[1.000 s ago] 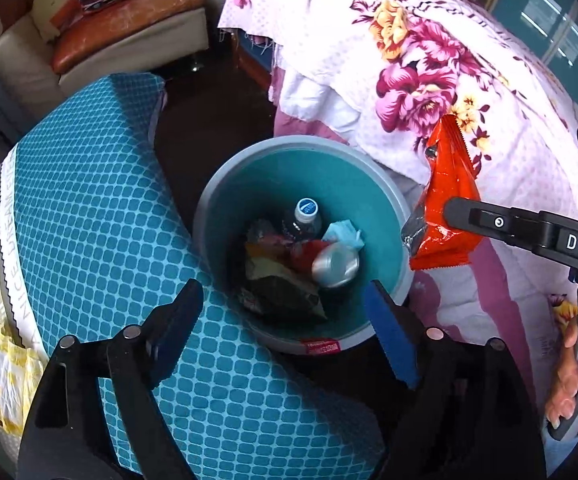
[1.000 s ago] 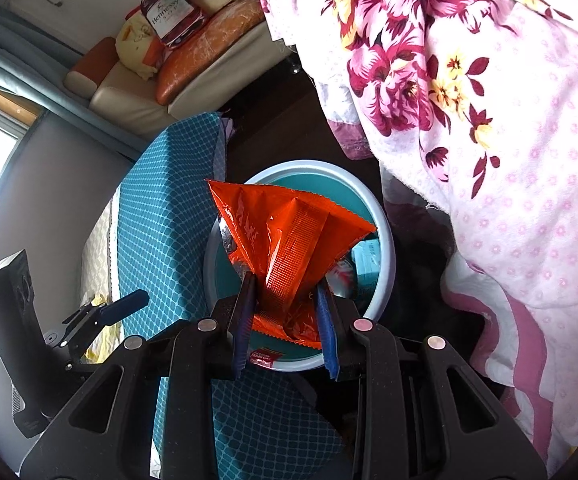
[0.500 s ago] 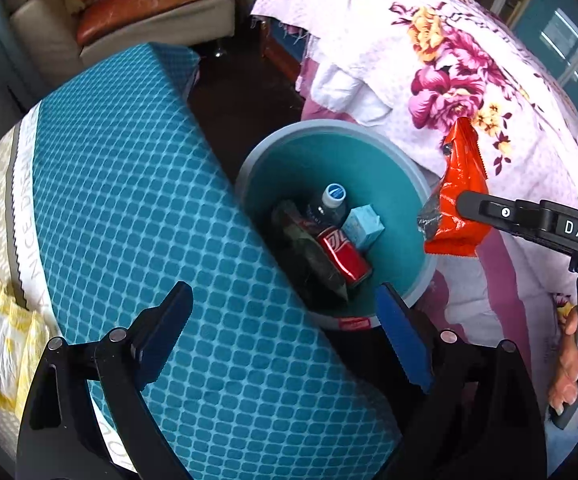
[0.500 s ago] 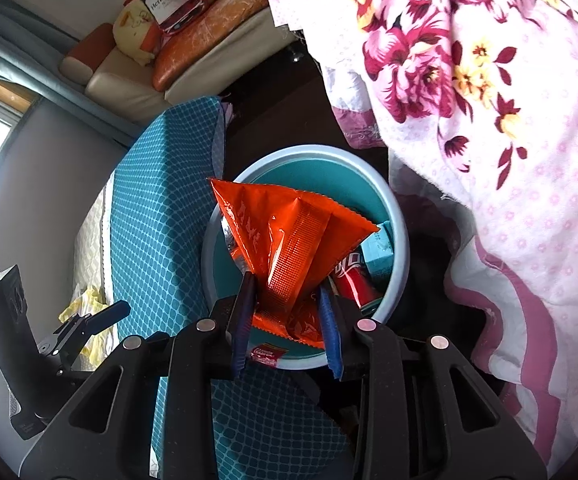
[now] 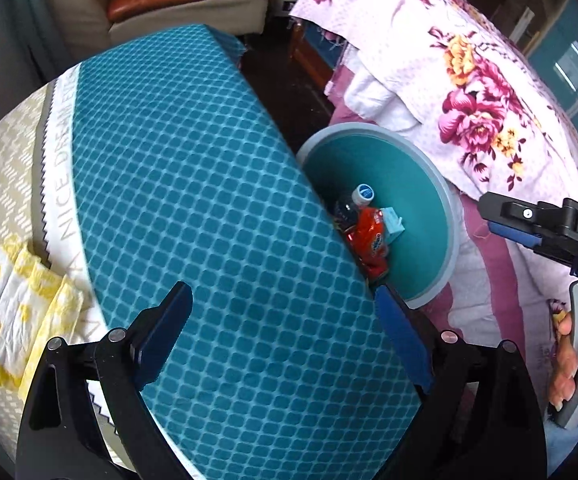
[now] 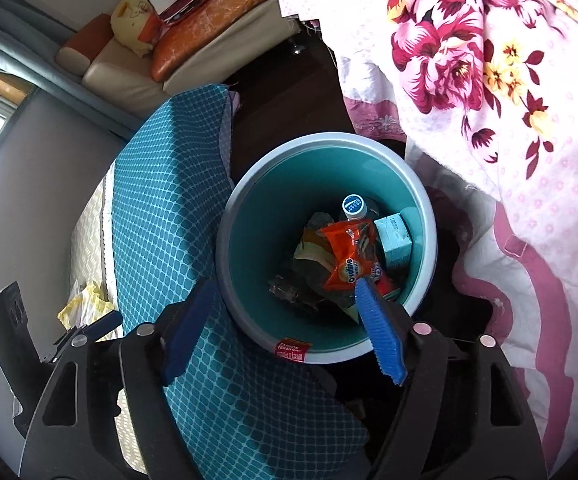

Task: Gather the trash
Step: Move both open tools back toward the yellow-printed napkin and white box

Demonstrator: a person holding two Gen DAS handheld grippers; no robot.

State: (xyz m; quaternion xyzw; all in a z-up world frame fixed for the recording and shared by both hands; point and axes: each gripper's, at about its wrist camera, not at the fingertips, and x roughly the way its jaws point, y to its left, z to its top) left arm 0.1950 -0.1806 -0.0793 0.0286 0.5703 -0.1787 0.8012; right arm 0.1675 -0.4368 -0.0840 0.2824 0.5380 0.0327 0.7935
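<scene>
A teal trash bin stands on the dark floor between a teal-covered mattress and a floral bedspread; it also shows in the left wrist view. An orange snack wrapper lies inside it on a bottle, a light-blue carton and other trash; the wrapper also shows in the left wrist view. My right gripper is open and empty above the bin's near rim. My left gripper is open and empty over the mattress.
The teal checked mattress cover fills the left. Yellow-white packets lie at its far left. The floral bedspread hangs at the right. A sofa with cushions stands at the back.
My right gripper opened and the orange wrapper fell into the bin. My left gripper moved left and back over the mattress.
</scene>
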